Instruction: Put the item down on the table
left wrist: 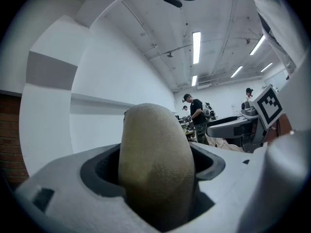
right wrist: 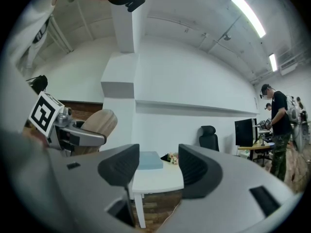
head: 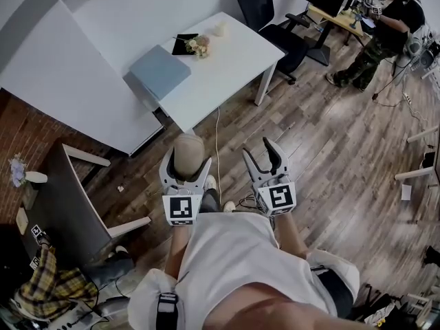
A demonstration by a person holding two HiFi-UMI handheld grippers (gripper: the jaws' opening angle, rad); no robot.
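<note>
One tan item (left wrist: 155, 164) sits clamped in your left gripper (head: 186, 166), table (head: 227, 60) straight ahead of it; right gripper (head: 261, 150) gapes empty.

The item (head: 187, 150) is a tan, egg-shaped lump with a rounded top and a finely speckled, matt skin. In the head view it sits just left of centre, lying lengthwise between the two jaws of the left gripper (head: 187, 162). The jaws press on its sides, and its blunt end pokes out past their tips. In the left gripper view it fills the lower middle of the frame, upright and wedged between the dark pads. It is held in the air, well apart from the table (head: 234, 64). The table is white and rectangular, on white legs, set at an angle in the upper middle of the head view, beyond the item.
</note>
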